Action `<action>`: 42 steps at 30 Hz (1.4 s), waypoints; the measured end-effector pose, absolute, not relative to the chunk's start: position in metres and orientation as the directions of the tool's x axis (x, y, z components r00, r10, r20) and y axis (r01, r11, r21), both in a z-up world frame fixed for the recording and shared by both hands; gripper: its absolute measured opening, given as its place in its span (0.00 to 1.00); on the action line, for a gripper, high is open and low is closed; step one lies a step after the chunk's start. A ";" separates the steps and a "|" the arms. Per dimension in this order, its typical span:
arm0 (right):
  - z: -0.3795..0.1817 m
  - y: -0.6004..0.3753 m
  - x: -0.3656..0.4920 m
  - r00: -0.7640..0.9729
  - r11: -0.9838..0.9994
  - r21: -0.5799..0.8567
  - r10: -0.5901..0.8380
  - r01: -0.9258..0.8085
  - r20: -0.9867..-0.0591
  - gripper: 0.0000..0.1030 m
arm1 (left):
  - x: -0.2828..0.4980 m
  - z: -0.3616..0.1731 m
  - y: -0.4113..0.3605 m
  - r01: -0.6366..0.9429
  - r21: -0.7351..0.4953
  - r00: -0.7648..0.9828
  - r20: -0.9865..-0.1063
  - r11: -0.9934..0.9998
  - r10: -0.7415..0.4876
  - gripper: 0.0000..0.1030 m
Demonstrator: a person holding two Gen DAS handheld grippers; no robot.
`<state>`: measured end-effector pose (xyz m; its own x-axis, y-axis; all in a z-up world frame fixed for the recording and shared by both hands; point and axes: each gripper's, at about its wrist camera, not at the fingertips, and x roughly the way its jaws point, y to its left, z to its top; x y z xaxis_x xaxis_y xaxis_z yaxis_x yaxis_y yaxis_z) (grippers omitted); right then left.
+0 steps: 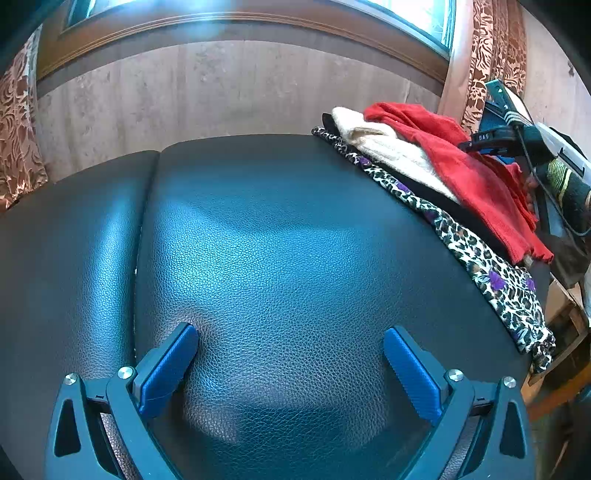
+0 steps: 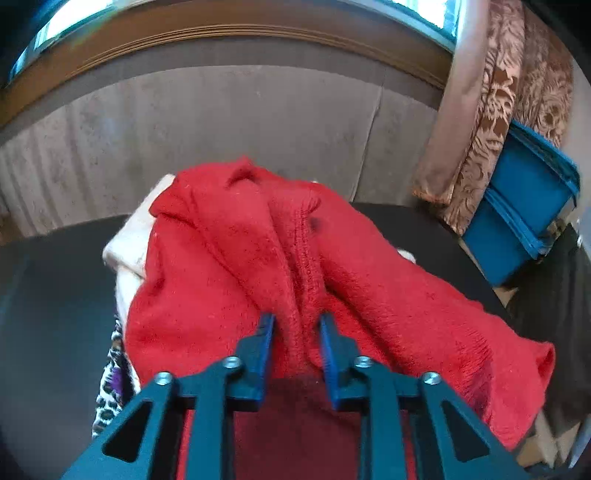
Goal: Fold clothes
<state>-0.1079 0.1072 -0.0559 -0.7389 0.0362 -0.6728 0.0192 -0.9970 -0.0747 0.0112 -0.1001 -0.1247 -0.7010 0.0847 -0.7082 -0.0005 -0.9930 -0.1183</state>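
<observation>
A black, grained tabletop stands before a worn grey wall, under a wood-framed window with patterned brown curtains at either side. At the left, the left gripper hovers over bare tabletop, its blue jaws spread wide with nothing between them. Toward the right edge of the tabletop lies a pile of clothes: a leopard-print garment with purple flowers at the bottom, a cream knit on it, and a red sweater on top. Farther right, the right gripper is clamped on a bunched ridge of the red sweater, its jaws drawn close on the fabric, which rises in folds toward them while the rest drapes across the pile and down the near right side. The same gripper shows at the right edge of the left wrist view, above the pile. Behind the right curtain stands a stack of blue plastic bins.
</observation>
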 end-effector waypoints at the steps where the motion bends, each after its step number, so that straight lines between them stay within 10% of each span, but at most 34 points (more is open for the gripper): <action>1: -0.042 0.119 -0.109 -0.740 -1.000 0.014 -0.022 0.017 -0.672 0.11 | 0.012 -0.125 -0.100 0.000 -0.120 -0.702 -0.707 -0.993 0.086 1.00; 6: -0.021 0.102 -0.052 -0.730 -0.825 0.524 -0.490 0.212 -0.476 0.00 | 0.015 -0.124 -0.106 -0.005 -0.158 -0.705 -0.700 -0.987 0.115 0.99; 13: -0.026 0.042 -0.041 -0.748 -0.908 0.321 -0.406 0.268 -0.524 0.03 | 0.029 -0.123 -0.111 -0.048 -0.117 -0.691 -0.714 -0.992 0.118 0.97; 14: -0.024 0.049 -0.042 -0.768 -0.936 0.259 -0.344 0.237 -0.540 0.07 | 0.033 -0.125 -0.110 -0.048 -0.100 -0.694 -0.712 -0.994 0.105 0.97; 18: -0.021 0.082 -0.055 -0.833 -0.998 -0.004 -0.047 0.059 -0.551 0.88 | 0.034 -0.127 -0.108 -0.024 -0.099 -0.697 -0.712 -0.995 0.087 0.97; 27: -0.066 0.108 -0.153 -0.656 -0.984 -0.177 0.124 0.016 -0.744 0.88 | 0.034 -0.128 -0.106 -0.022 -0.094 -0.693 -0.716 -0.995 0.083 0.98; 31: -0.067 0.085 -0.120 -0.624 -1.000 -0.025 0.026 -0.011 -0.781 0.70 | 0.034 -0.127 -0.106 -0.024 -0.101 -0.696 -0.713 -0.995 0.089 0.98; 33: -0.048 0.086 -0.090 -0.651 -0.981 0.194 -0.133 -0.023 -0.748 0.27 | 0.035 -0.126 -0.106 -0.026 -0.102 -0.697 -0.711 -0.994 0.092 0.98; 35: -0.040 0.084 -0.065 -0.652 -0.932 0.363 -0.274 -0.001 -0.707 0.10 | 0.035 -0.126 -0.106 -0.028 -0.107 -0.697 -0.710 -0.994 0.096 0.98; 42: -0.067 0.003 0.017 -0.504 -0.819 0.551 -0.549 0.162 -0.667 0.00 | 0.038 -0.124 -0.101 -0.026 -0.102 -0.682 -0.726 -0.994 0.092 0.97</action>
<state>0.0172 0.0034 -0.0674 -0.5037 -0.5486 -0.6674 0.1620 -0.8188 0.5507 0.0376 -0.1010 -0.1238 -0.6819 0.0920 -0.7257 -0.0258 -0.9945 -0.1018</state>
